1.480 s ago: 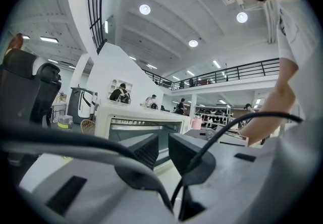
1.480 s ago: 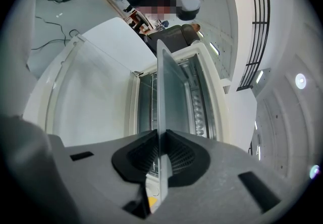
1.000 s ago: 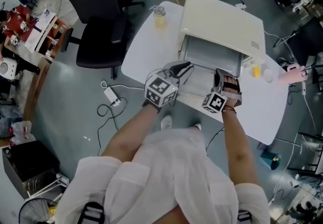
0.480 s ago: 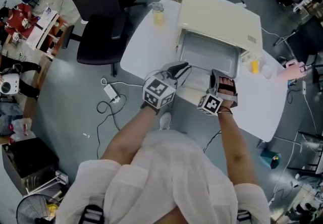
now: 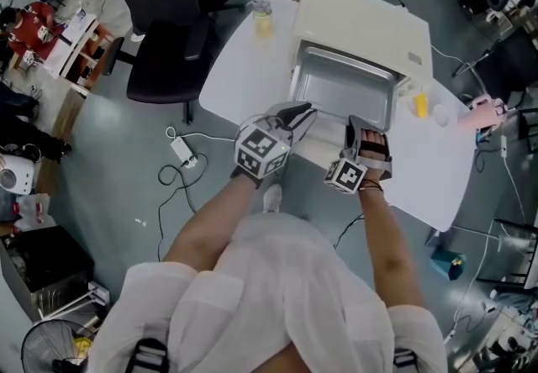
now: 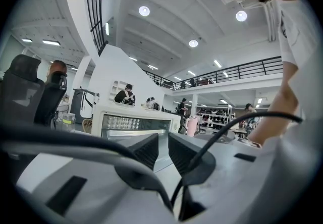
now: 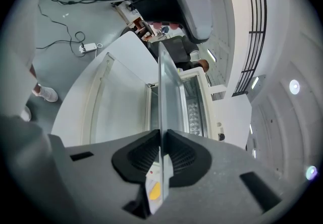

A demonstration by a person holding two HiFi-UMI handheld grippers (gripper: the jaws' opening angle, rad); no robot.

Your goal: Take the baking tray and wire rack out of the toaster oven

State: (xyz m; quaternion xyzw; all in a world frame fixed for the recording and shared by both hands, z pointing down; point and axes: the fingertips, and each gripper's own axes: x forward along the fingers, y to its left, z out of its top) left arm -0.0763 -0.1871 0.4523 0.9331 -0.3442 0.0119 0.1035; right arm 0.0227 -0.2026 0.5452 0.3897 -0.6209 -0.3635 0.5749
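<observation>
The shallow silver metal baking tray (image 5: 345,92) has slid further out of the cream box-shaped toaster oven (image 5: 370,18) toward 6 o'clock. A second ago only its near part showed beyond the oven mouth. Half a second ago a little more was out. Now nearly the whole rectangular floor and raised rim lie open to the head view, above the let-down oven door (image 5: 324,146). Both hands have drawn back toward the person along with it, keeping their places at the tray's near corners. The right gripper (image 5: 366,129) sits at the tray's 5 o'clock corner. Its own view shows the jaws clamped on the tray's thin rim, which runs edge-on straight between them. That grip looks no different from the earlier frames. The left gripper (image 5: 296,113) is at the 7 o'clock corner. In its own view the jaws stand close together with a narrow gap, and grey metal of the tray shows in and beyond that gap. I cannot tell whether they actually pinch it. As I judge it, the pull on the tray is nearly done, since its far edge seems to be just at the oven mouth. What remains is to lift it clear and set it on the white rounded table (image 5: 239,86). I cannot make out the wire rack in any view. That half of the job looks untouched.
</observation>
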